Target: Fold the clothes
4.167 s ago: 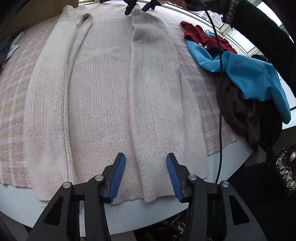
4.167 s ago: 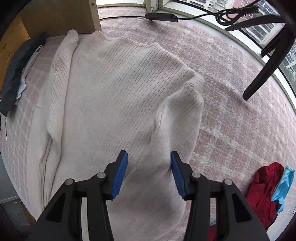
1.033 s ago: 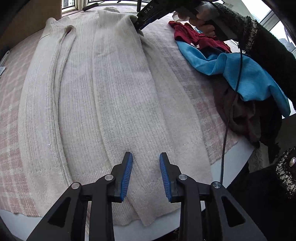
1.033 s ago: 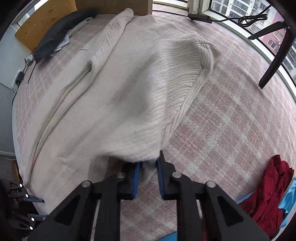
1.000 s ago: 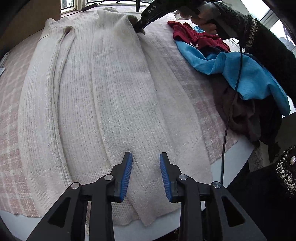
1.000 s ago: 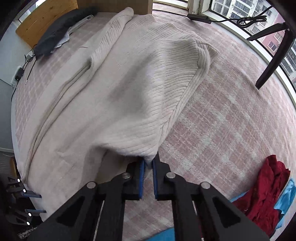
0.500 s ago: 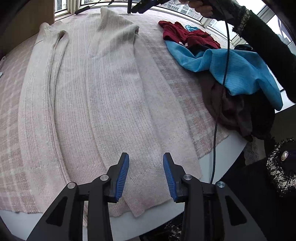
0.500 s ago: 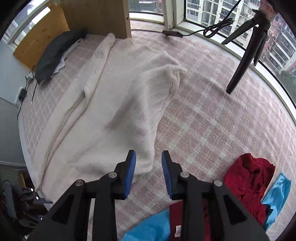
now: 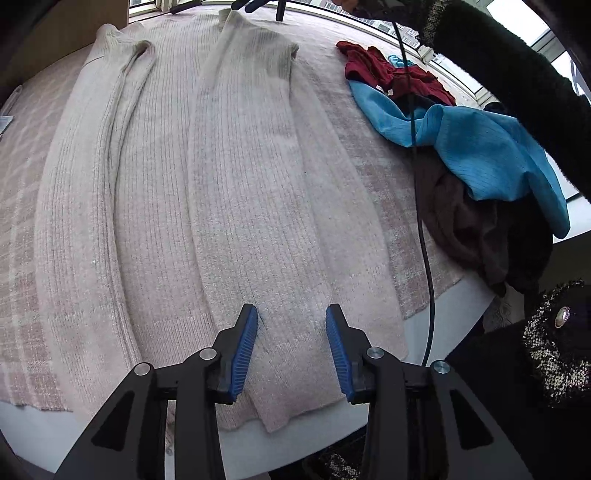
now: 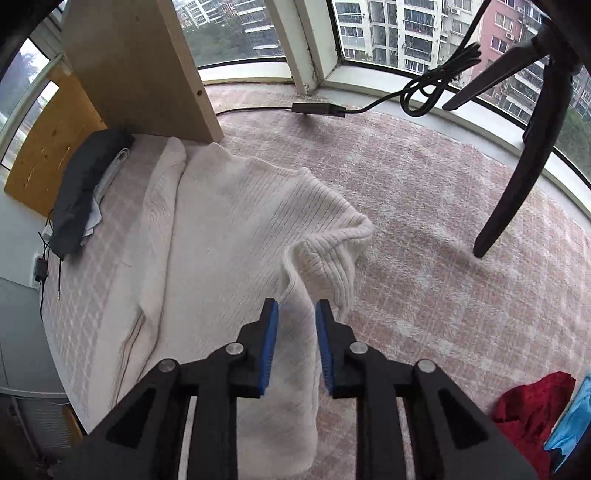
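A long cream ribbed knit sweater [image 9: 229, 177] lies flat on the pink checked tablecloth, its right side folded in over the body. My left gripper [image 9: 291, 343] is open and empty just above the sweater's hem near the front table edge. In the right wrist view the sweater [image 10: 236, 236] shows from its top end, with the folded shoulder [image 10: 332, 240] rumpled. My right gripper [image 10: 295, 339] hangs above that fold with jaws apart and nothing between them. The right gripper's tips [image 9: 251, 4] show at the far end in the left wrist view.
A pile of red [image 9: 384, 70], blue [image 9: 472, 147] and dark brown [image 9: 465, 221] clothes lies at the right. A black cable [image 9: 421, 206] hangs across it. A wooden board [image 10: 140, 62], a dark garment [image 10: 85, 184], a power adapter [image 10: 317, 109] and a tripod leg [image 10: 517, 162] stand near the windows.
My right gripper let go of the sweater's shoulder after carrying it inward, then opened and lifted away. My left gripper opened wider and pulled back slightly toward the hem.
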A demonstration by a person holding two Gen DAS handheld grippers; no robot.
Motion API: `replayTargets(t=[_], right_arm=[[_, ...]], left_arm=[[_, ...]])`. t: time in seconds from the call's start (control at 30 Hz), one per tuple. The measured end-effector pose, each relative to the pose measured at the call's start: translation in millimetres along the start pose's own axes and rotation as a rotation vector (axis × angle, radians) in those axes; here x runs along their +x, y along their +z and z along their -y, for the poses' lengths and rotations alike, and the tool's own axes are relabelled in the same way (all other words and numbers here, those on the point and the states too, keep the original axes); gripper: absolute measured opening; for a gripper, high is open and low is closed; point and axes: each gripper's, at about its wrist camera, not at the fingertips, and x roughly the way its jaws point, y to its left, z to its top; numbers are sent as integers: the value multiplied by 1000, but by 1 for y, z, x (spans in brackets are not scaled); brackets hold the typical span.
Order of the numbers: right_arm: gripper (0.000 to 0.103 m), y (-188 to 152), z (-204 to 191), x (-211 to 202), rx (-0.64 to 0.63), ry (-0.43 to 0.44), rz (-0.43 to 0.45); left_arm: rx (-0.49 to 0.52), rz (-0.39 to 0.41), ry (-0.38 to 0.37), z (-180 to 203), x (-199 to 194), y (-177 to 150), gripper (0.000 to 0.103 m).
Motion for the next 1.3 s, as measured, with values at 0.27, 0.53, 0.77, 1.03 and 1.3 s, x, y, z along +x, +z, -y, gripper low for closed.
replayTargets(t=[0.27, 0.53, 0.77, 1.03, 1.3], right_arm=[[41, -56, -2, 0, -48, -11, -86], [18, -63, -10, 37, -103, -71, -125], [9, -56, -6, 26, -102, -72, -114], [28, -65, 1, 26, -52, 6, -126], [18, -86, 3, 31, -63, 9, -154]], left_arm=[[59, -11, 16, 24, 12, 3, 45], [49, 8, 66, 16, 15, 1, 3], [26, 74, -35, 35, -14, 2, 4], [39, 20, 142, 43, 1, -3, 39], [70, 18, 145, 45, 2, -4, 50]])
